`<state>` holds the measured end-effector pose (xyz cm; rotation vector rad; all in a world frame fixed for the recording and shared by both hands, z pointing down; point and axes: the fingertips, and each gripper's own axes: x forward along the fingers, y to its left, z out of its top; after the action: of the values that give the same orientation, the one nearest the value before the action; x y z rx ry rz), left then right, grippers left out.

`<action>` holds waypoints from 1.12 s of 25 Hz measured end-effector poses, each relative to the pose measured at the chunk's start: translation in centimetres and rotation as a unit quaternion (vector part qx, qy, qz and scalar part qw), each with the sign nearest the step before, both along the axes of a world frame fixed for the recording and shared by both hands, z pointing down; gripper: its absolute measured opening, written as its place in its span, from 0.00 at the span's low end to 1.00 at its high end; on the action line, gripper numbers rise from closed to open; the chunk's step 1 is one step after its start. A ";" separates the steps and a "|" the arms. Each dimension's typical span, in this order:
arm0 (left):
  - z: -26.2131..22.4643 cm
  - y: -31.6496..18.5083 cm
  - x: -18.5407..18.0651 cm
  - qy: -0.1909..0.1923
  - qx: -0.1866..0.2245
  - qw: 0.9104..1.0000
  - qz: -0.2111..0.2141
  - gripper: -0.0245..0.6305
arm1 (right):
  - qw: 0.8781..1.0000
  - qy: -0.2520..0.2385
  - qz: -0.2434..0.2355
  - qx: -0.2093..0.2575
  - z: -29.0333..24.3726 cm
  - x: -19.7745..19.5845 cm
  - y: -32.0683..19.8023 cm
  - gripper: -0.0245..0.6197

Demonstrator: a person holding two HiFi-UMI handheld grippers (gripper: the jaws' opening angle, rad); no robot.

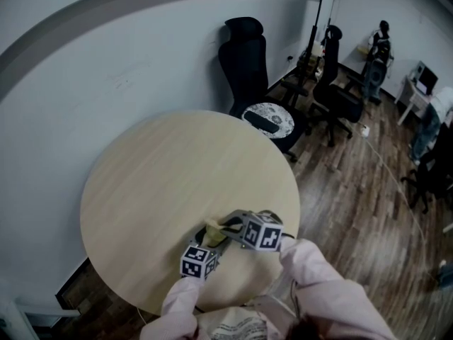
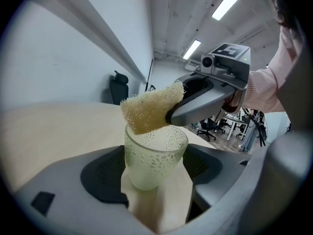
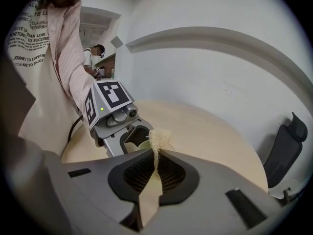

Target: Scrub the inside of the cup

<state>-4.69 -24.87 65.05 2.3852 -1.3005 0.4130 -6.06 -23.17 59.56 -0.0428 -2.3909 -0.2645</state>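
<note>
Near table (image 1: 141, 183) front edge, both sleeved arms reach forward, close together. Left gripper (image 2: 155, 180) clamps upright cup (image 2: 154, 155). Right gripper (image 3: 156, 163) pinches sponge (image 2: 149, 106), held at cup's mouth.

Yellow sponge (image 2: 149, 109) dips into the upright pale dimpled cup (image 2: 154, 160).

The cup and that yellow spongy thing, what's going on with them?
A person holds a gripper in each hand over a round wooden table. The left gripper grips a pale, bumpy cup between its jaws. The right gripper pinches a yellow sponge, and the sponge's lower end is right at the cup's mouth, ready to scrub inside.
</note>
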 end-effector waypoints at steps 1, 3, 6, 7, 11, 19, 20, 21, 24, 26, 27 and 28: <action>0.0 0.0 0.0 0.000 0.000 1.000 0.000 0.60 | 1.000 0.007 -0.004 0.002 0.2 0.0 0.0 0.08; 0.0 -0.1 0.1 -0.001 0.000 1.000 0.000 0.60 | 1.000 0.024 -0.014 0.008 0.7 0.1 0.0 0.08; 0.1 0.0 0.1 -0.004 0.001 1.000 0.000 0.60 | 0.998 0.050 -0.035 0.023 1.0 0.2 0.3 0.08; 0.1 0.0 0.1 -0.005 0.001 1.000 0.001 0.60 | 0.997 0.061 -0.041 0.029 1.1 0.3 0.3 0.08; 0.1 -0.2 0.0 -0.008 0.003 1.000 0.001 0.60 | 0.991 0.110 -0.063 0.044 1.5 0.5 0.4 0.08; 0.3 -0.2 0.1 -0.013 0.005 1.000 0.001 0.60 | 0.978 0.180 -0.090 0.050 2.3 0.9 0.4 0.08; 0.3 -0.2 0.1 -0.013 0.005 1.000 0.001 0.59 | 0.977 0.185 -0.091 0.050 2.3 1.0 0.4 0.08; 0.2 -0.2 0.2 -0.013 0.006 1.000 0.001 0.59 | 0.977 0.189 -0.092 0.048 2.3 1.0 0.4 0.08; 0.1 -0.1 0.2 -0.011 0.004 1.000 0.002 0.59 | 0.974 0.203 -0.092 0.041 2.4 1.0 0.4 0.08; 0.1 -0.1 0.2 -0.011 0.004 1.000 0.000 0.59 | 0.973 0.211 -0.090 0.038 2.4 0.9 0.3 0.08; 0.1 -0.1 0.2 -0.011 0.004 1.000 -0.001 0.59 | 0.972 0.214 -0.088 0.035 2.4 0.9 0.2 0.08; 0.1 -0.1 0.2 -0.012 0.003 1.000 -0.001 0.59 | 0.972 0.219 -0.086 0.030 2.4 1.0 0.2 0.08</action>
<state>-4.52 -24.97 65.17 2.3911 -1.3169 0.4384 -5.08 -22.94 61.95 -0.2545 -1.9407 -0.3669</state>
